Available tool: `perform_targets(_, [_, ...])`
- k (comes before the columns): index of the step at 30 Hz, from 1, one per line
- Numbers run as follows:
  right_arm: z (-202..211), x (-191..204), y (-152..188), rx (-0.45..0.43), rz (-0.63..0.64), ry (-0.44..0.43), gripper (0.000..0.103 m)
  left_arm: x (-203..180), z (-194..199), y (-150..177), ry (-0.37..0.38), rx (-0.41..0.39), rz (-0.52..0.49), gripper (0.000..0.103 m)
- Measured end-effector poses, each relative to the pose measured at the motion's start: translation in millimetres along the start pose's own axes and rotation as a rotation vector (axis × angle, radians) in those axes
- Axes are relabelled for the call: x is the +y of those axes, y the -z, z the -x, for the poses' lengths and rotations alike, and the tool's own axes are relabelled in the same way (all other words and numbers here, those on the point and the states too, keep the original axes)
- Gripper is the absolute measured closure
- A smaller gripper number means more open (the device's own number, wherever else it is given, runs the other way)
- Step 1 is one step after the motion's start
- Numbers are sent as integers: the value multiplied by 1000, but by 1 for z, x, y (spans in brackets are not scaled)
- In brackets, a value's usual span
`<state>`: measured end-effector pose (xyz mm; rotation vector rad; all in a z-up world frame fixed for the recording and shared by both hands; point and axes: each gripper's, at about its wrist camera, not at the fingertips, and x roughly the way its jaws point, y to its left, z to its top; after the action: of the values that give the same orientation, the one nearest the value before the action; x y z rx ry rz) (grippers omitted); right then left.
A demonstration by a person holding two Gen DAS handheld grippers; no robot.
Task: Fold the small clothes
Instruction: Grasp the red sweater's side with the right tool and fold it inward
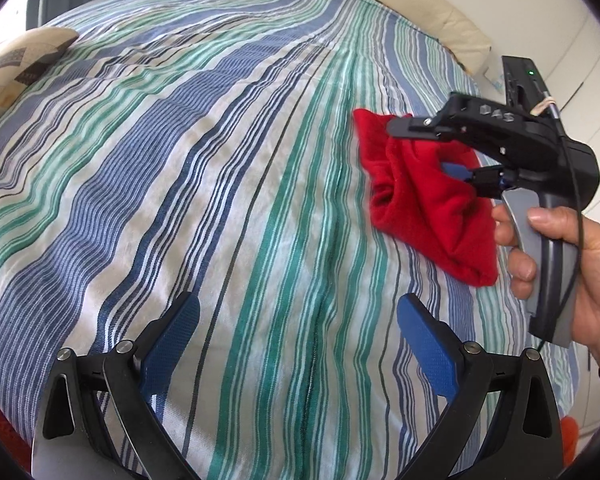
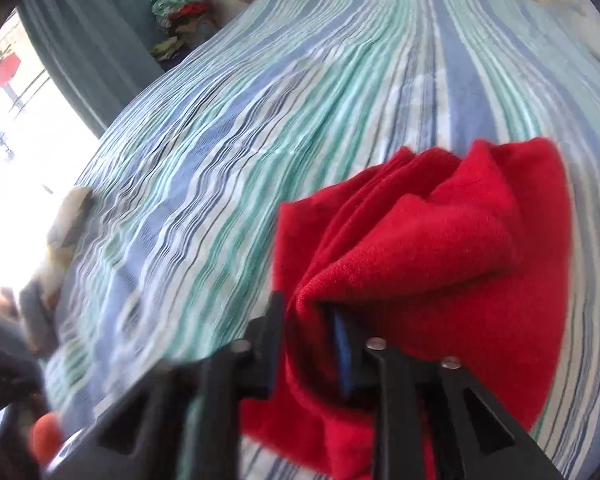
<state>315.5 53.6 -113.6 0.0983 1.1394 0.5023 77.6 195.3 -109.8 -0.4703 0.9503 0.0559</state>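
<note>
There is one red garment on the striped bedspread, lying toward the bed's right edge, not far from the cream headboard cushion that curves round the far corner. It is a small fleecy piece, bunched and partly lifted rather than flat. Two grippers are at work. The right gripper has its fingers pressed together on a fold of the red garment; from its own camera one blue pad shows as a thin sliver sunk in the cloth, the other is buried under the fabric. The person's right hand wraps the grey handle, its wrist cut off by the frame edge. The left gripper hangs over the bare middle of the bedspread, fingers spread wide with nothing between them, well apart from the garment.

One patterned pillow sits at the bed's left edge, only partly in sight. Past the far edge there is a heap of clothes beside a blue-green curtain, too blurred to count or sort. The right wrist view is smeared throughout, and the garment's shape, whether shirt, trousers or other, cannot be made out. Something small and orange shows at the lower left, unidentifiable.
</note>
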Motion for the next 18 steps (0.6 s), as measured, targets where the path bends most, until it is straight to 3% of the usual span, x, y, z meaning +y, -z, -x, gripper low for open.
perform_targets(1, [-1, 0, 2, 36, -13, -90, 20, 1, -1, 0, 3, 6, 9, 4])
perform_targets(2, [8, 1, 4, 24, -25, -185, 15, 3, -1, -1, 8, 11, 20, 4])
perform_targets(6, [66, -29, 4, -113, -105, -393, 15, 7, -4, -2, 38, 26, 59, 4])
perform_targets(8, [84, -53, 2, -174, -177, -361, 15, 6, -5, -3, 44, 28, 60, 4])
perform_targets(10, [86, -71, -3, -160, -207, -252, 15, 3, -6, -1, 39, 32, 45, 4])
perform_targets(14, [59, -92, -13, -99, -313, -143, 18, -2, -9, 1, 28, 38, 20, 4])
perform_targets(16, [40, -86, -22, -97, -327, -126, 20, -3, -9, 1, 20, 34, 12, 4])
perform_targets(18, [20, -64, -32, -83, -239, -123, 20, -3, -9, 1, 11, 33, 7, 4])
